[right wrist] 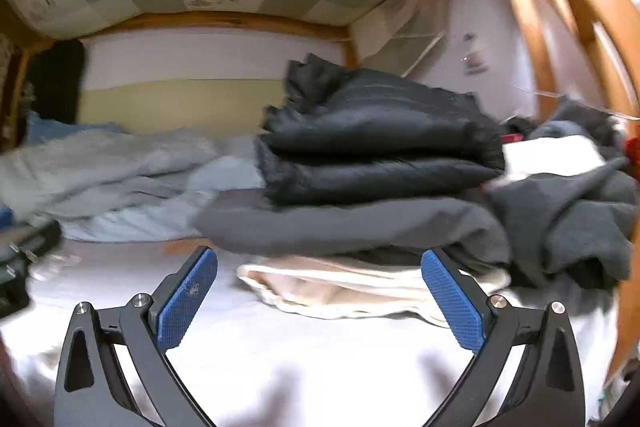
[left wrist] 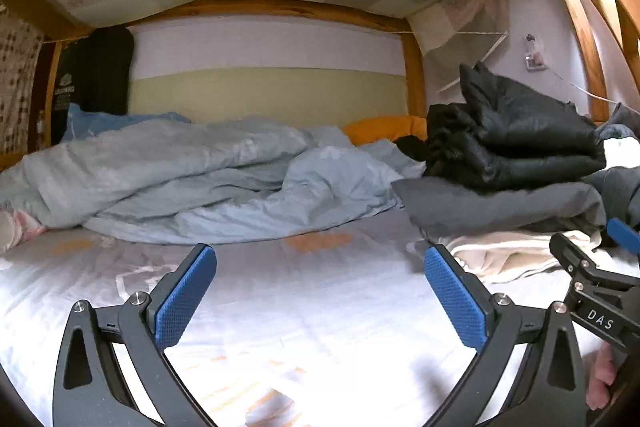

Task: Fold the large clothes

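Note:
A folded black puffy jacket lies on a folded grey garment, which rests on a cream garment. This stack sits on the white bed sheet, right of centre. My left gripper hovers open over the bare sheet, left of the stack. My right gripper is open just in front of the cream garment, with nothing between its fingers. The right gripper's body shows at the right edge of the left wrist view.
A crumpled light blue duvet fills the back left of the bed. An orange pillow lies by the headboard. Loose dark grey clothes pile at the right. Wooden bunk posts and slats enclose the bed.

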A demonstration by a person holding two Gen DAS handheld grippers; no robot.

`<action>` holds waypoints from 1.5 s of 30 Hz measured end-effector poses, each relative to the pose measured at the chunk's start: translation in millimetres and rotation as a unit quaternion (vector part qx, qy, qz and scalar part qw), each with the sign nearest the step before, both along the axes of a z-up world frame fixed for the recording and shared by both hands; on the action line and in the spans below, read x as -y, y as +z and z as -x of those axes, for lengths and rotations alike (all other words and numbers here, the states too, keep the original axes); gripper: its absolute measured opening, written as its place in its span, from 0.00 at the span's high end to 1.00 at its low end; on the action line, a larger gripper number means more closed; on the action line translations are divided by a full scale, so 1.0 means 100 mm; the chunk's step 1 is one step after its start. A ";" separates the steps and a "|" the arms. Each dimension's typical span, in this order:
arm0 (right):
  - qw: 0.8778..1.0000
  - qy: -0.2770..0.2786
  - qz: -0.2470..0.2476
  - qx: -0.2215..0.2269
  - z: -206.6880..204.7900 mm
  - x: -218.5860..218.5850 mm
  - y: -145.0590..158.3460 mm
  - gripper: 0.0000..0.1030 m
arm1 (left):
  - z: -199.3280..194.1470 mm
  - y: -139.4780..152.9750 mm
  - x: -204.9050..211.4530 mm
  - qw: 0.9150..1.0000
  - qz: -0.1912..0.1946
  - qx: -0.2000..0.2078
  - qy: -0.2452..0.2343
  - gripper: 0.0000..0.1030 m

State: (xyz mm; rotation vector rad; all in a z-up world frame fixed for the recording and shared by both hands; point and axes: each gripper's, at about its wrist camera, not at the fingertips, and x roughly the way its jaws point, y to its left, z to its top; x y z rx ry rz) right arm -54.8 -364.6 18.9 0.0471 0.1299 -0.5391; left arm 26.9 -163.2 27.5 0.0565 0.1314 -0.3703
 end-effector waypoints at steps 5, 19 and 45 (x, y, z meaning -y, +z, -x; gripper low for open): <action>1.000 0.004 -0.030 0.000 0.00 0.12 -0.02 0.00 | 0.00 0.01 -0.04 1.000 0.016 0.003 0.002 0.00; 1.000 0.002 0.013 -0.006 -0.05 0.03 -0.01 0.00 | 0.03 0.00 0.06 1.000 0.000 0.008 -0.004 0.00; 1.000 0.005 0.010 -0.002 -0.04 0.04 -0.01 0.00 | 0.05 0.00 0.03 1.000 0.005 0.011 -0.002 0.00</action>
